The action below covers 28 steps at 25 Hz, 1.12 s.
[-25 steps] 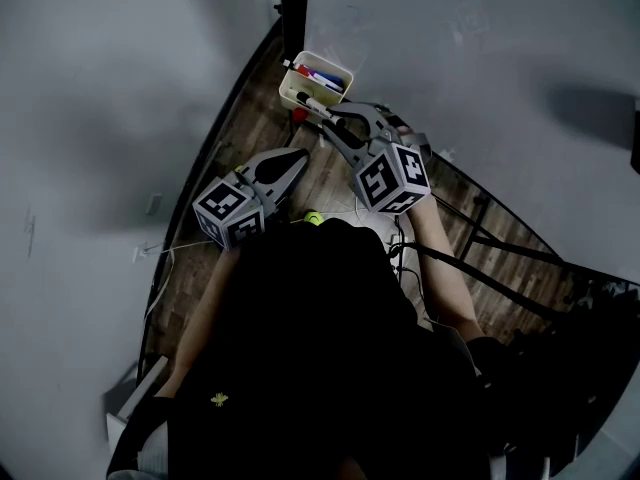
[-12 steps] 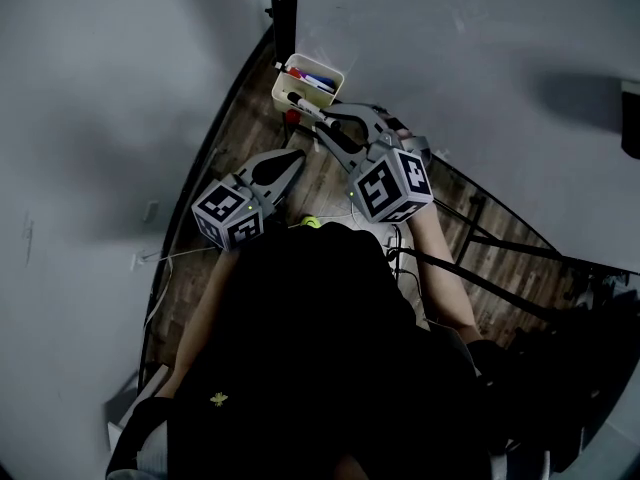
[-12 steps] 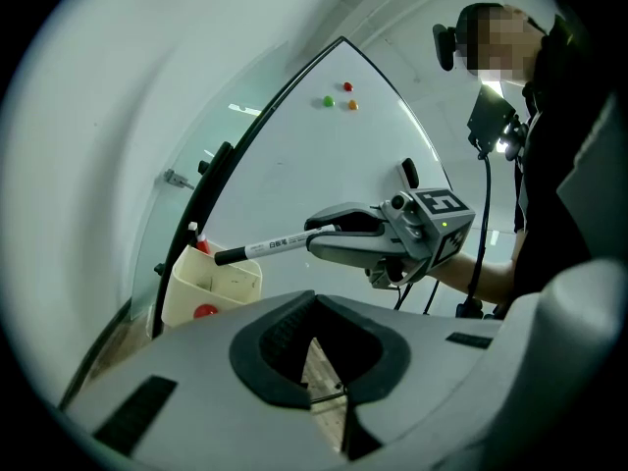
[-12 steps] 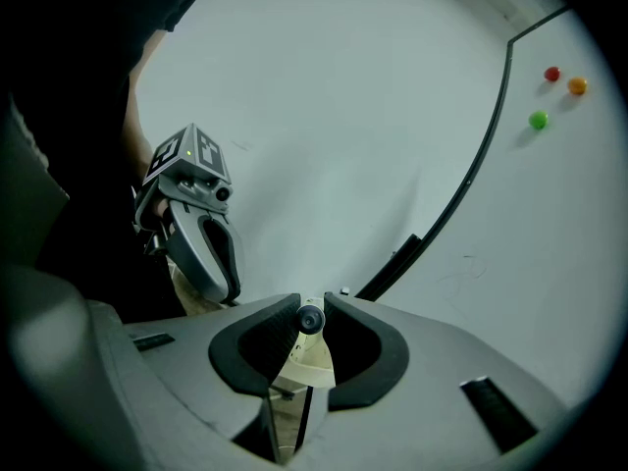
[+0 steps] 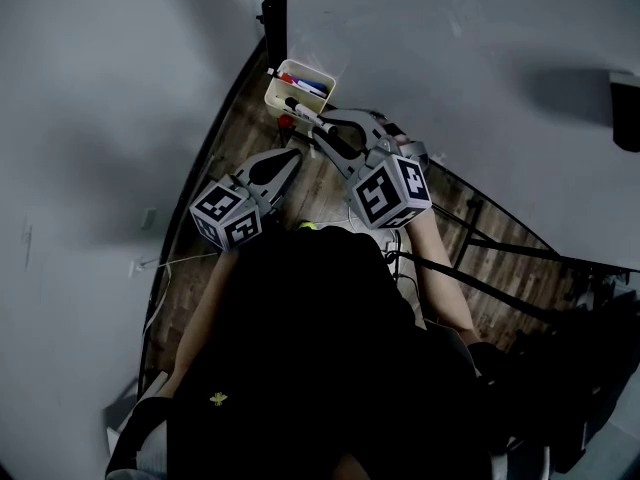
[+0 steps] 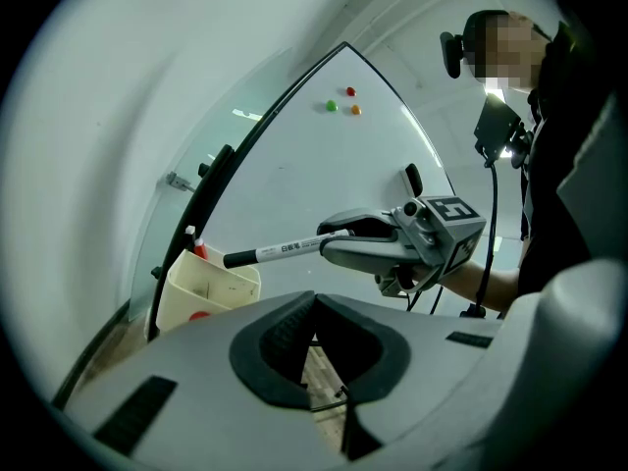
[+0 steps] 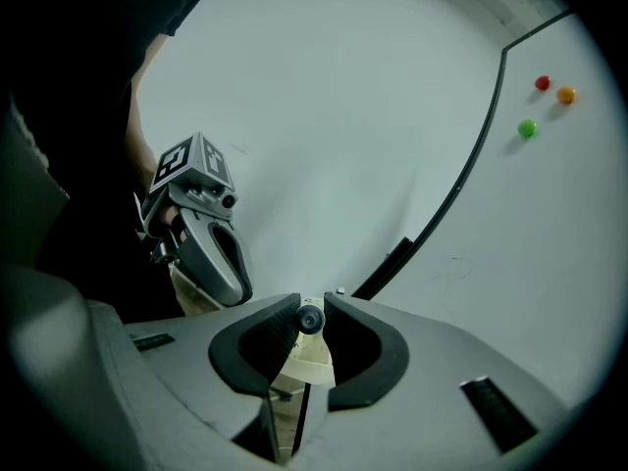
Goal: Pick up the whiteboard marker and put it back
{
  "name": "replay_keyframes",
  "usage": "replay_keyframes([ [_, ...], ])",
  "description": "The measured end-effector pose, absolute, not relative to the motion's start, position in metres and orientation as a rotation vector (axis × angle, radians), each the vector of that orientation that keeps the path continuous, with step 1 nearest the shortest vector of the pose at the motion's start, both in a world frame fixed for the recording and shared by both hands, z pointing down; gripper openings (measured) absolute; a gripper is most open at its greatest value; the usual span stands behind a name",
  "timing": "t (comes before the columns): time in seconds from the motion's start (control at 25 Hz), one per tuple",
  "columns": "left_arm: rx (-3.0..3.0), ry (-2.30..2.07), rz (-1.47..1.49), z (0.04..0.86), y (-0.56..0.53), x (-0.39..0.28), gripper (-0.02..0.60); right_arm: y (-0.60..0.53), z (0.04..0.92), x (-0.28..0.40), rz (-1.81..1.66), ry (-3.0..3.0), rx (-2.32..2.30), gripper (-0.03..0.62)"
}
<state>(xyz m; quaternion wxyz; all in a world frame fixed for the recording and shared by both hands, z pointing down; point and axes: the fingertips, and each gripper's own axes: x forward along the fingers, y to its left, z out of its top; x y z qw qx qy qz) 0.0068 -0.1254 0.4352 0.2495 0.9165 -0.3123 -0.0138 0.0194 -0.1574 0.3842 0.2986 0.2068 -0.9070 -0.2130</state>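
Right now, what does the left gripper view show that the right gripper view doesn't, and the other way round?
Left only: the whiteboard marker side-on, its printed barrel in the right gripper, black cap pointing toward the cream tray. Right only: the marker end-on, clamped between that gripper's own pads, and the left gripper seen from outside, jaws together. Both: the whiteboard, its three magnets and the tray.

A pale grey wall (image 5: 90,118) fills nine o'clock. Wood-plank floor (image 5: 185,278) runs from twelve toward seven. A black-framed whiteboard (image 5: 470,58) stands at two o'clock.
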Motion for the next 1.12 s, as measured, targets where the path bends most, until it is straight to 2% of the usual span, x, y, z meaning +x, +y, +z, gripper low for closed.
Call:
replay_keyframes([
  [1.12,2.476,-0.871,-0.059,0.438,-0.13,0.007,0.02,-0.162,0.372,0.023,-0.547,-2.483,0.621,0.091],
])
